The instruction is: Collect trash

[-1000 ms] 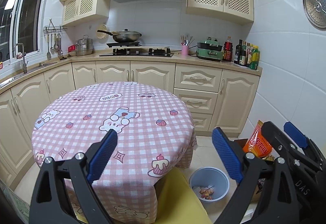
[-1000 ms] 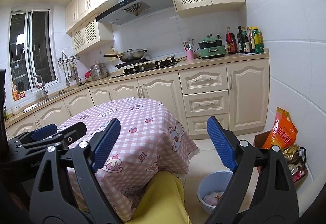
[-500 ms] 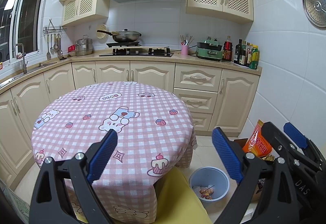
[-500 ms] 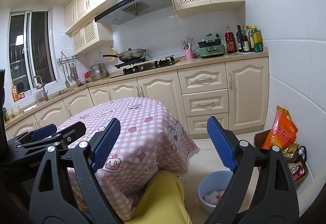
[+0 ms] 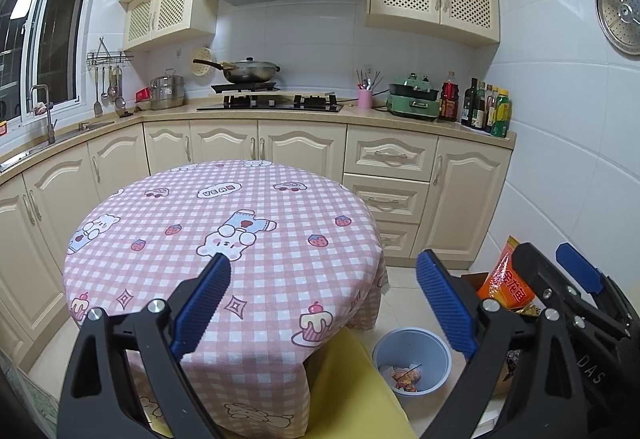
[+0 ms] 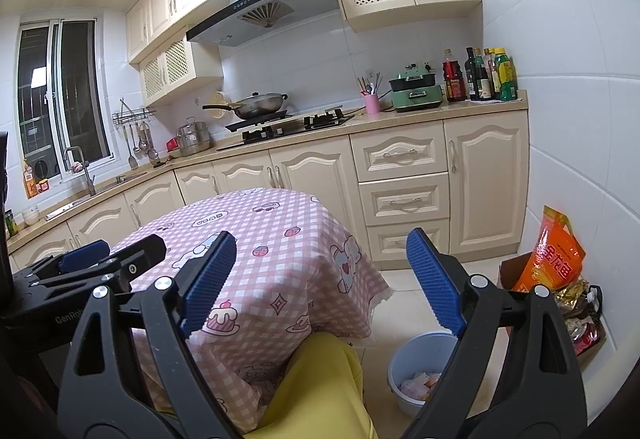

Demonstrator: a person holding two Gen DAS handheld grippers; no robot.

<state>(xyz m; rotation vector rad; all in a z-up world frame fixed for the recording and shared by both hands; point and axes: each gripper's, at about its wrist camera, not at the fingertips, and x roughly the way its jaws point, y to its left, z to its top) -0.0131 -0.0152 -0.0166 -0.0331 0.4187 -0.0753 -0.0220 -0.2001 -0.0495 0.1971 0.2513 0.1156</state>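
A round table [image 5: 240, 223] [image 6: 280, 239] under a pink checked cloth stands in front of me. A pale blue waste bin [image 5: 412, 363] [image 6: 416, 375] with crumpled wrappers inside sits on the floor to the table's right. My left gripper [image 5: 324, 303] hovers open over the table's near edge, nothing between its blue pads. My right gripper [image 6: 320, 279] is open too and holds nothing; it hangs above the table's right side and the bin. In the left wrist view the right gripper [image 5: 568, 279] shows at the right edge, and the left gripper [image 6: 92, 263] shows at the left in the right wrist view.
A yellow-clad leg [image 5: 352, 391] [image 6: 320, 391] of the person rises at the bottom between table and bin. An orange bag [image 5: 508, 283] [image 6: 556, 259] and a cardboard box of packets stand by the right wall. Cream cabinets [image 5: 384, 167], a hob with a wok and bottles line the back.
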